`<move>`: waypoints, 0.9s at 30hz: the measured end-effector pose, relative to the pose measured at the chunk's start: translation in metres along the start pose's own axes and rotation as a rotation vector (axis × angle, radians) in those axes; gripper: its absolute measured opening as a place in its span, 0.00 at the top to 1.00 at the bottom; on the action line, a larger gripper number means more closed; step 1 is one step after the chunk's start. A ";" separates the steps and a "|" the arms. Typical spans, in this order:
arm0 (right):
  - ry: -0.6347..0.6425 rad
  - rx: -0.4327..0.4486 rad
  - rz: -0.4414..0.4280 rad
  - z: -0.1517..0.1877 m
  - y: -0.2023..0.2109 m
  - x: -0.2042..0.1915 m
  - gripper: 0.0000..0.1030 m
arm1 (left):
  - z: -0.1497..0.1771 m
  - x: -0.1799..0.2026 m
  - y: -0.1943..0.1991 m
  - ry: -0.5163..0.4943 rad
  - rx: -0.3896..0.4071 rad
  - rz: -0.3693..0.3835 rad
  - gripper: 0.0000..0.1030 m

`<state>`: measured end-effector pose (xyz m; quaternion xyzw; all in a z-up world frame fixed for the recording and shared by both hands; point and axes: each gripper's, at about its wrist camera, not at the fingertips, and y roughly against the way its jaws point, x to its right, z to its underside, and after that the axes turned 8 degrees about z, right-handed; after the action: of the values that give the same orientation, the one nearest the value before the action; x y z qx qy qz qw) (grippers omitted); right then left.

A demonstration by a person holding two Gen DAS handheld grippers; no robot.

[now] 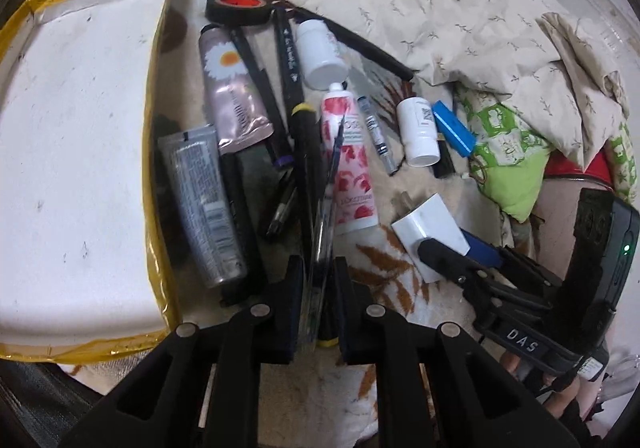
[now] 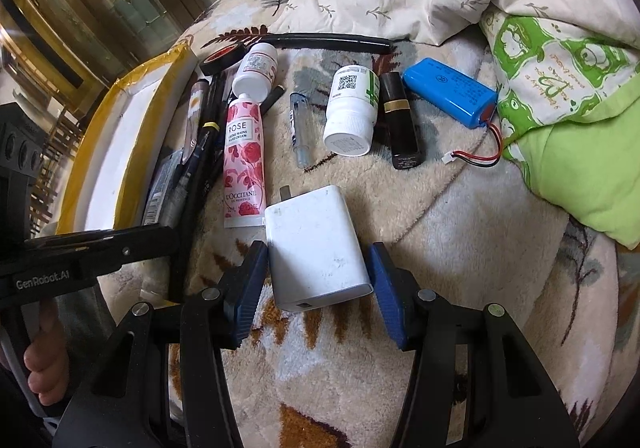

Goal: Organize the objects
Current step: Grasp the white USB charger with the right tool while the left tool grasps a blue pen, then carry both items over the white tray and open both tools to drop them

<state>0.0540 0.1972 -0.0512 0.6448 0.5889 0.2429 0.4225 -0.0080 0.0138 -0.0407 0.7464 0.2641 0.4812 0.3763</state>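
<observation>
Between the blue pads of the right tongs (image 2: 318,288) sits a white, smooth, rounded-corner plastic charger block (image 2: 318,244), its long axis running straight out from the jaws; the pads stand on either side of it, the right one touching or nearly so, a thin gap showing at the left, so the tongs are spread around it rather than clamped. It lies on the fleecy leaf-print blanket (image 2: 460,232) of the bed. On the other side, the left tongs (image 1: 316,288) are closed on a slim clear-barrelled pen (image 1: 325,232), which points forward over the pile. Just beyond lie a pink rose-print hand-cream tube (image 1: 352,163), a grey squeeze tube (image 1: 202,203) and a daisy-print tube (image 1: 232,87), all soft and lengthwise, with black pens among them. A white foam box edged in yellow tape (image 1: 158,151) stands left of the pile. Farther right are a white pill bottle (image 2: 352,111), a black-and-gold lipstick (image 2: 400,123) and a blue battery pack (image 2: 450,91). The charger is nearest the right hand, which I judge need only close.
</observation>
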 end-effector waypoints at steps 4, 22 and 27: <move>-0.010 -0.018 -0.007 -0.001 0.000 0.001 0.49 | 0.000 -0.001 0.000 0.005 0.003 -0.006 0.93; 0.060 -0.032 0.020 -0.001 -0.003 -0.008 0.50 | -0.001 -0.010 0.021 0.063 0.094 0.059 0.94; 0.115 -0.030 0.107 -0.004 -0.009 -0.026 0.51 | -0.002 -0.014 0.030 0.083 0.133 0.092 0.94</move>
<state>0.0405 0.1726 -0.0516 0.6539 0.5732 0.3106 0.3840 -0.0148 -0.0136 -0.0227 0.7605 0.2763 0.5101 0.2918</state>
